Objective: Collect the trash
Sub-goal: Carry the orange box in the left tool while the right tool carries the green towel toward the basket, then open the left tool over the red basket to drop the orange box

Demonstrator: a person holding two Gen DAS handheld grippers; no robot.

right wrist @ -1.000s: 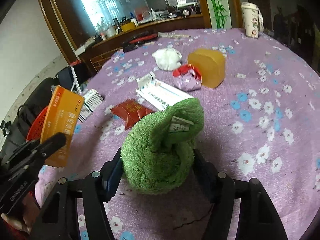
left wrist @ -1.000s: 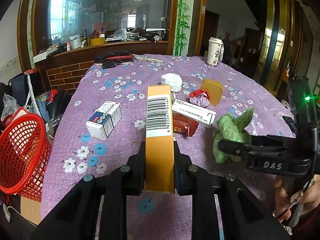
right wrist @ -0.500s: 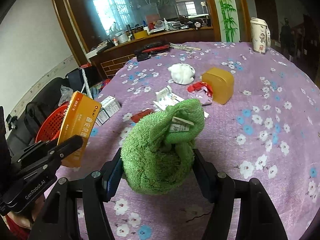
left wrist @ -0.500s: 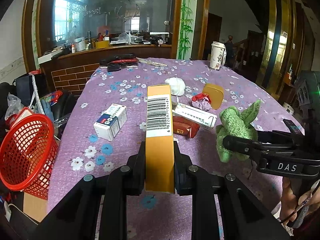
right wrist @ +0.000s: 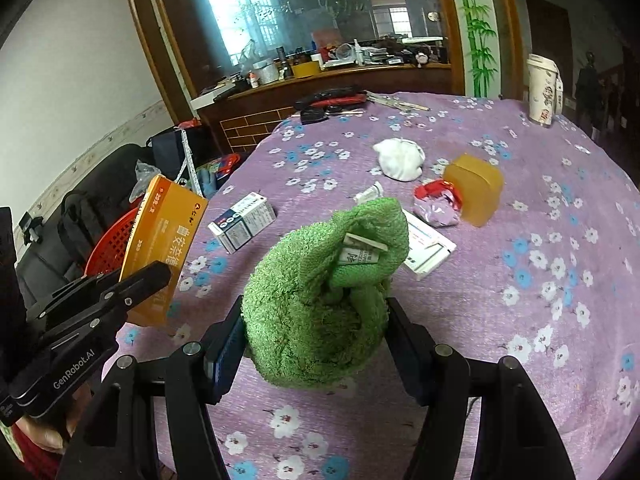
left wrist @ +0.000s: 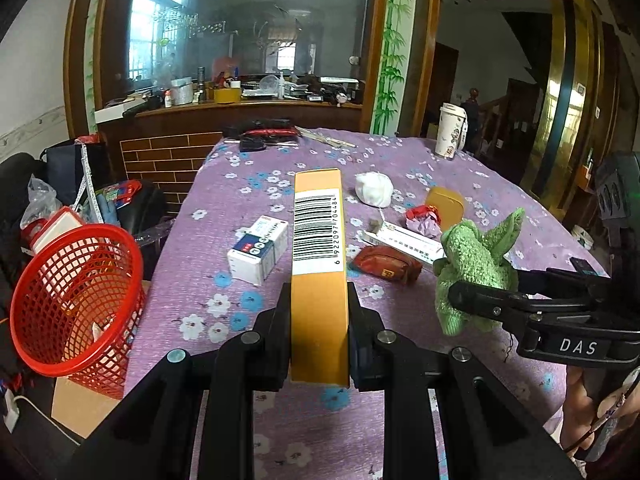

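Grippers, two, each clenched on one item: left gripper (left wrist: 319, 322) orange box (left wrist: 319, 264), right gripper (right wrist: 314, 344) green cloth (right wrist: 320, 304).

We see an orange carton (left wrist: 318, 276) held upright, barcode up, and a crumpled green cloth (right wrist: 320, 304) raised over the worktop (right wrist: 540, 280).

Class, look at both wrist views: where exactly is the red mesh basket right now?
The red mesh basket sits off the table's left edge in the left wrist view, tilted atop a cardboard box. In the right wrist view it peeks out behind the orange box held by the left gripper.
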